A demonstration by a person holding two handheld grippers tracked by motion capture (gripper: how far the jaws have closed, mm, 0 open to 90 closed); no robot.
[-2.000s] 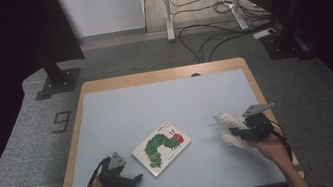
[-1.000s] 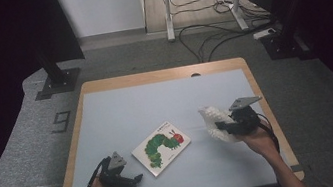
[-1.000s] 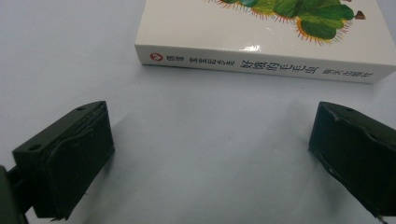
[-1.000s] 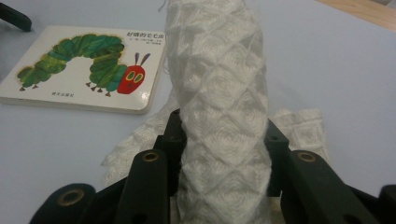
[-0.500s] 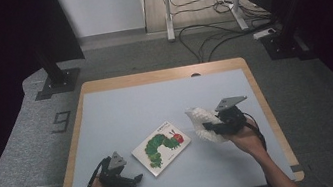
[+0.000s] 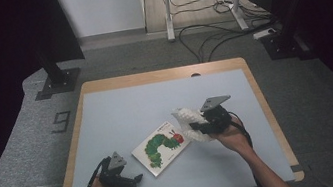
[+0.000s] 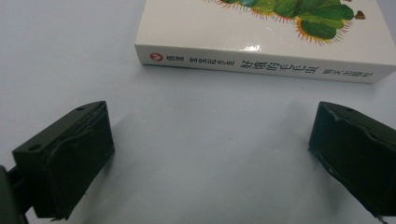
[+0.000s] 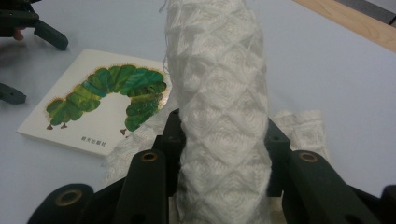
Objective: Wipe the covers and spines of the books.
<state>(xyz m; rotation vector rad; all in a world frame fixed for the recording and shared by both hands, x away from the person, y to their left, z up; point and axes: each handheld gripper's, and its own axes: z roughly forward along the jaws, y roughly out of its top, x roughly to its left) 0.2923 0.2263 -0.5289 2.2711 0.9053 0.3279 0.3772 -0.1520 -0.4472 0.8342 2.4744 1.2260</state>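
Right gripper point(image 6: 199, 128) jaws clamped on white quilted cloth point(image 8: 219, 116); probably headed for caterpillar picture book point(image 6: 162, 147); keep cloth flat over cover; left gripper point(image 6: 135, 179) jaws wide, empty, beside book spine on pale blue worktop point(image 6: 127, 115).

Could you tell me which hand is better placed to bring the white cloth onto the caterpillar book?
The right: its gripper is shut on the white cloth beside the book. The left gripper rests open on the table.
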